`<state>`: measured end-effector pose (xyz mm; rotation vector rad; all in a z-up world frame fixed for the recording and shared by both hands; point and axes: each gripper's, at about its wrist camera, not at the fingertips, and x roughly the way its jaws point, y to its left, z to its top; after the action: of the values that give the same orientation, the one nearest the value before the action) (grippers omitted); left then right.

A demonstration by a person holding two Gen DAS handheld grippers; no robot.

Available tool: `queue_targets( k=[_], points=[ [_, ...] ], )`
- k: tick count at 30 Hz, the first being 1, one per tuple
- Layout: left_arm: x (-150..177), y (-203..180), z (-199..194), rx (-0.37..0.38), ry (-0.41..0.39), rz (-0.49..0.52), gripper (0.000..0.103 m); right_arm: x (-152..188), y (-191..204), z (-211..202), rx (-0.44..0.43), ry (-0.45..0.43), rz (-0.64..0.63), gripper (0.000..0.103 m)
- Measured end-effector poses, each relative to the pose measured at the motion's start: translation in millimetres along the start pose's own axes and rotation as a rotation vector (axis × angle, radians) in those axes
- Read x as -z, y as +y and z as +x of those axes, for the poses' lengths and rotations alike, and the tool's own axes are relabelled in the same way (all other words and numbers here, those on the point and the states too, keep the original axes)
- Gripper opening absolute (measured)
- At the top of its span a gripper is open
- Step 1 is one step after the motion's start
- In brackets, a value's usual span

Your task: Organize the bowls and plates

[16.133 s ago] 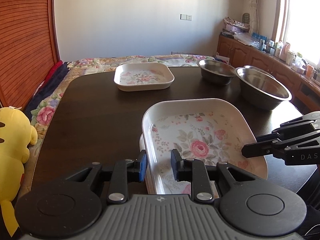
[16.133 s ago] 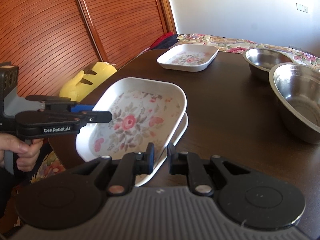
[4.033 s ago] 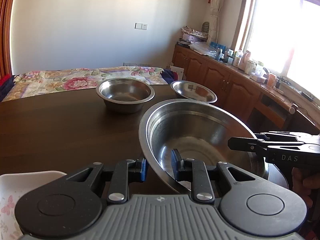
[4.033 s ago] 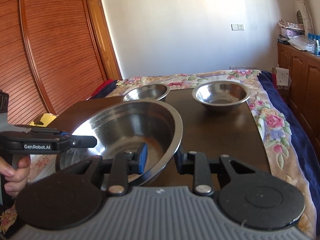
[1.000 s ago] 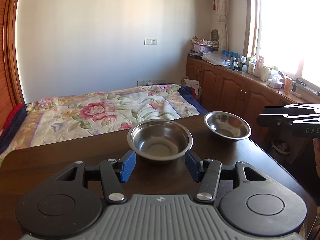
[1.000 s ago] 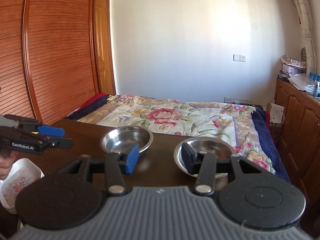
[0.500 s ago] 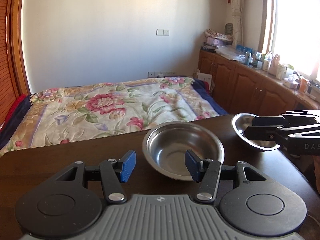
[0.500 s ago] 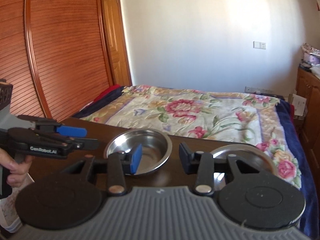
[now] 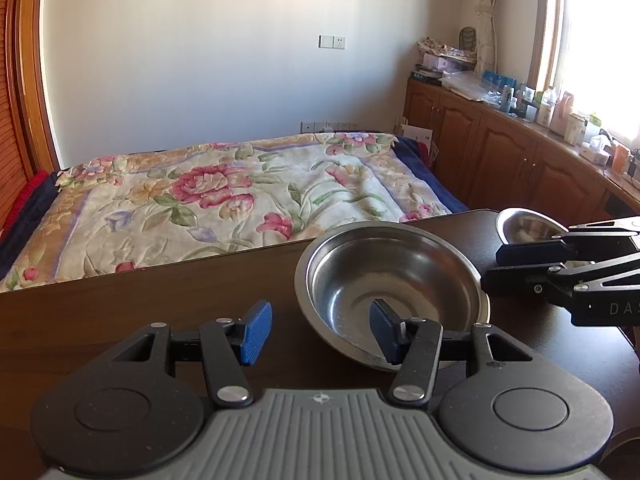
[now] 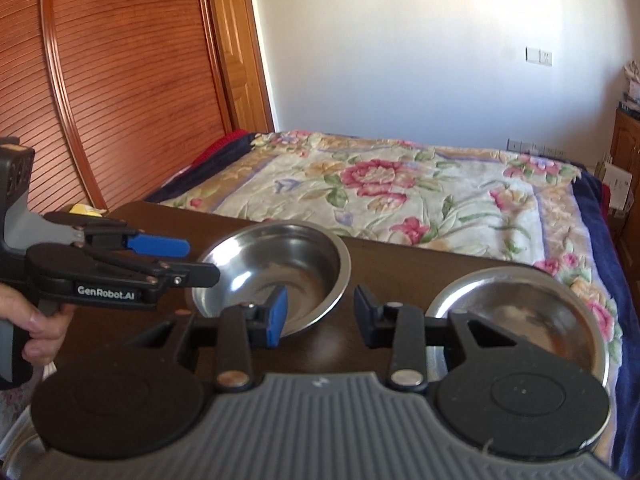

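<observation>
Both grippers close in on the steel bowl near the counter's far edge. Left gripper fingers released astride its rim; right gripper fingers, just narrowing, grasp nothing. Next: clamp opposite rims.

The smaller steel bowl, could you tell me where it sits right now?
In the right wrist view the smaller steel bowl sits at the table's right corner, right of the deeper bowl.
</observation>
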<state>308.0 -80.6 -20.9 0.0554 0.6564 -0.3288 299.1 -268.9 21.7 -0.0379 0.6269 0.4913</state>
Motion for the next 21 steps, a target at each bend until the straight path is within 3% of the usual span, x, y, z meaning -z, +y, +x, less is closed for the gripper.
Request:
queue_targets(
  k=[10,12,16,21],
  points=[
    [0.0,3.8,12.4,0.013,0.032,-0.025,0.038,0.9,-6.7,16.8,-0.046,0.067,0.046,0.039],
    [-0.2,3.5,12.6,0.026,0.039,-0.032,0.03,0.9,-8.8,18.3,-0.063,0.074,0.063,0.039],
    [-0.3,0.9,11.2,0.024,0.056,-0.044,0.025,1.5,-8.5,18.6,-0.091,0.082,0.082,0.031],
    [-1.3,-3.1,0.7,0.039,0.047,-0.043,0.022,0.6,-9.6,12.7,-0.065,0.064,0.083,0.021]
  ],
)
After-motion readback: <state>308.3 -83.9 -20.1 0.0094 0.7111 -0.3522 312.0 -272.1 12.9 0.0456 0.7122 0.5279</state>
